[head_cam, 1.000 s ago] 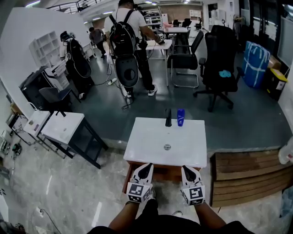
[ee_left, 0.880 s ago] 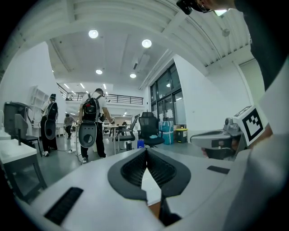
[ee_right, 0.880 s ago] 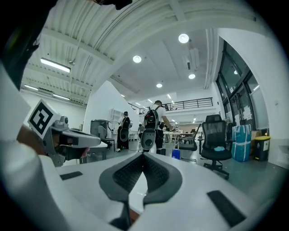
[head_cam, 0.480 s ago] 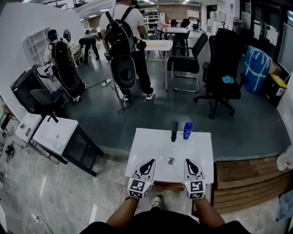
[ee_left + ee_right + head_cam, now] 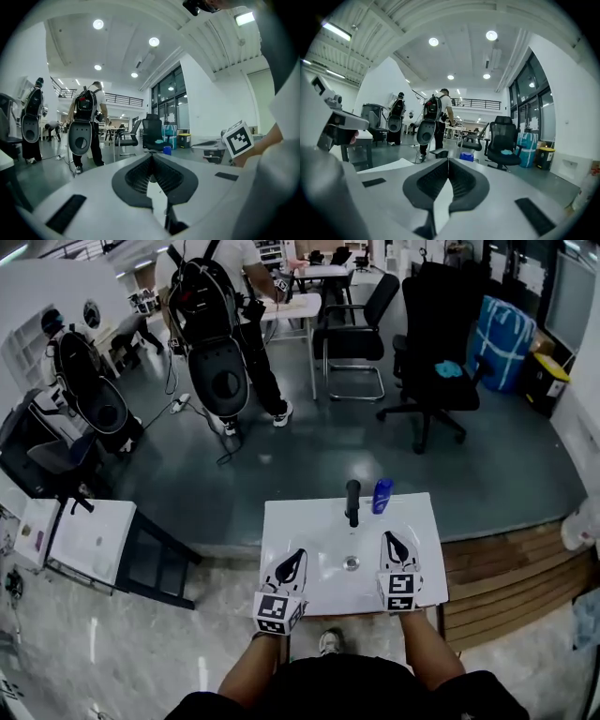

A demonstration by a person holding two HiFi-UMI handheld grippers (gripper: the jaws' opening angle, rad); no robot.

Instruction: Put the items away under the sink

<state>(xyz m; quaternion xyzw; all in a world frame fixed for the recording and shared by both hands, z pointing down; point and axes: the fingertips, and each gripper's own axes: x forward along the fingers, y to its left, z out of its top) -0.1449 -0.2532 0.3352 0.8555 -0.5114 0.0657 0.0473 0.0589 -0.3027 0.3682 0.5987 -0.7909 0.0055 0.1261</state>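
No readable text, brand or number — only coded square markers (image 5: 273, 607) on left gripper (image 5: 300, 554), right gripper (image 5: 389, 538).

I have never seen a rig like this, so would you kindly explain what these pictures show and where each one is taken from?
There is no robot here: a person holds a two-jaw gripper in each hand. The head view comes from a camera on the person's head, looking down at the left gripper and right gripper by a white sink. The other two pictures come from cameras riding on each gripper, looking along its jaws. On the sink stand a black tap and a blue bottle. Both grippers have their jaws together and hold nothing.
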